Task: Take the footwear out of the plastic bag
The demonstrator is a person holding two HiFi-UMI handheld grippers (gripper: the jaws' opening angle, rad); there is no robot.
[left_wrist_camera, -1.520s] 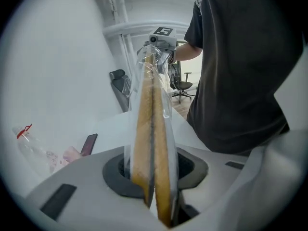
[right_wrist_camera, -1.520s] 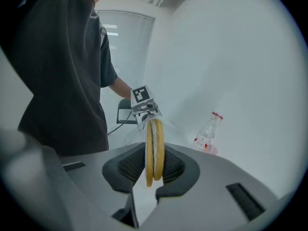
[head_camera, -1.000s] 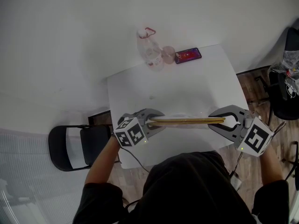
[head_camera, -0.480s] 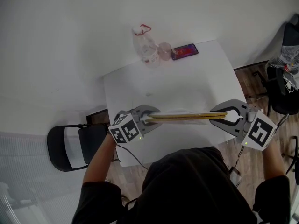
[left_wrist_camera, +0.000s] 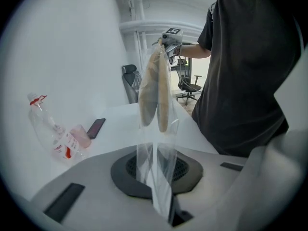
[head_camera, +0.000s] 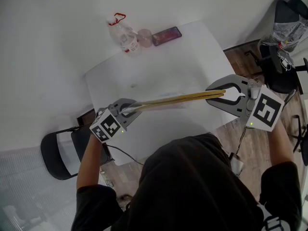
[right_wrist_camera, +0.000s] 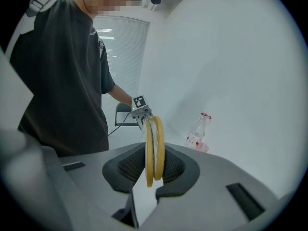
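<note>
**A:** How's the footwear (head_camera: 187,97) being held?

**B:** It's kept inside the plastic bag (left_wrist_camera: 156,172) and pinched at one end by the right gripper (head_camera: 212,94), above the table (head_camera: 159,61). The bag's other end has just been clamped by the left gripper (head_camera: 132,108).

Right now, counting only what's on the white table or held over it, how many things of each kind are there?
slippers: 2
plastic bag: 1
bottle: 1
pink cup: 1
phone: 1
Total: 6
</note>
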